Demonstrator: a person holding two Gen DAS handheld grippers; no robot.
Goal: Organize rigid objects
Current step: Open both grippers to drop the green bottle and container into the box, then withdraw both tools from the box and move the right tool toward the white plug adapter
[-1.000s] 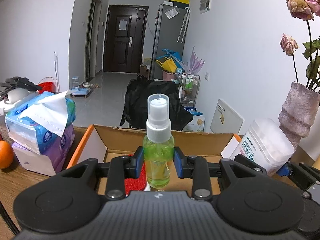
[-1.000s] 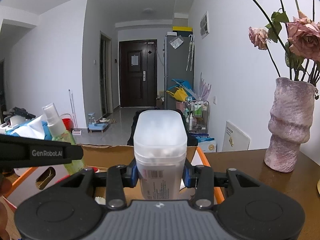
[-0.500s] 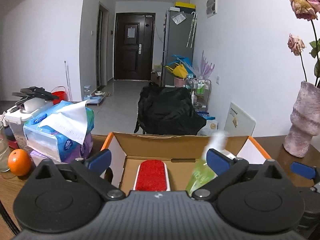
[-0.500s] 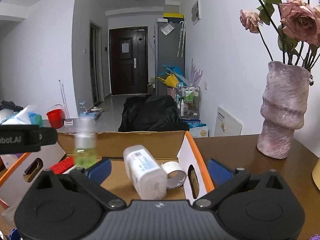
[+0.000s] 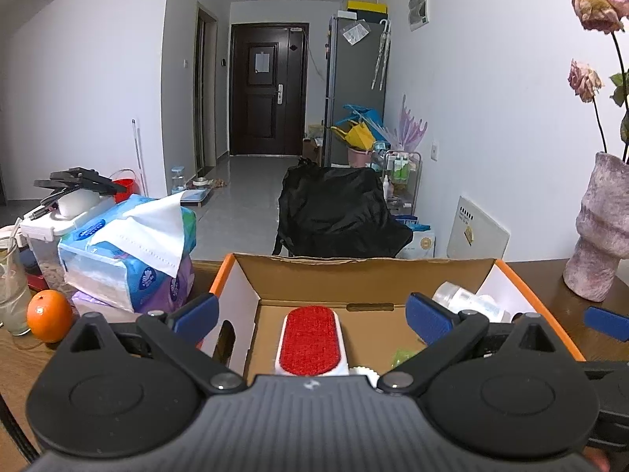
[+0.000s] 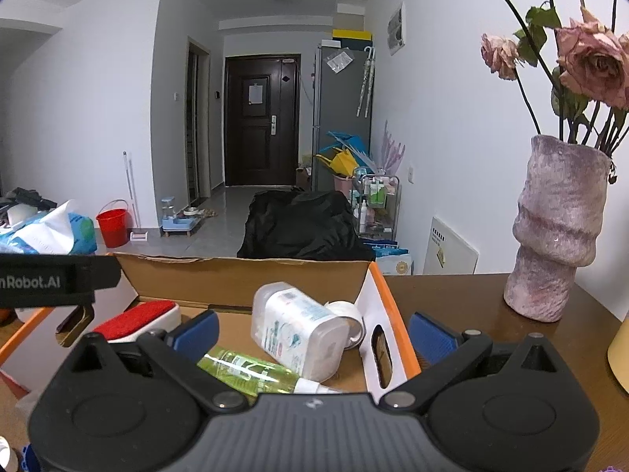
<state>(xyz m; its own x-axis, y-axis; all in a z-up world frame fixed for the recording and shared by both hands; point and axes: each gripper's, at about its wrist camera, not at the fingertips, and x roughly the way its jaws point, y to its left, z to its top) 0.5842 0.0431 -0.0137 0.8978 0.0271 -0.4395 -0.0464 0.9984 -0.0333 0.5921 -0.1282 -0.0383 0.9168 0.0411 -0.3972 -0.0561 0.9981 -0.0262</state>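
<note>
Both the left gripper (image 5: 310,316) and right gripper (image 6: 312,330) are spread wide, empty, having just opened. The green spray bottle (image 6: 251,371) and white container (image 6: 302,332) lie loose in the cardboard box (image 6: 243,271); either could be knocked by a careless withdrawal.

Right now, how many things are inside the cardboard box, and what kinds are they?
Red brush: 1
Green spray bottle: 1
White plastic container: 1
Roll of white tape: 1
Total in the cardboard box: 4 that can be seen
</note>
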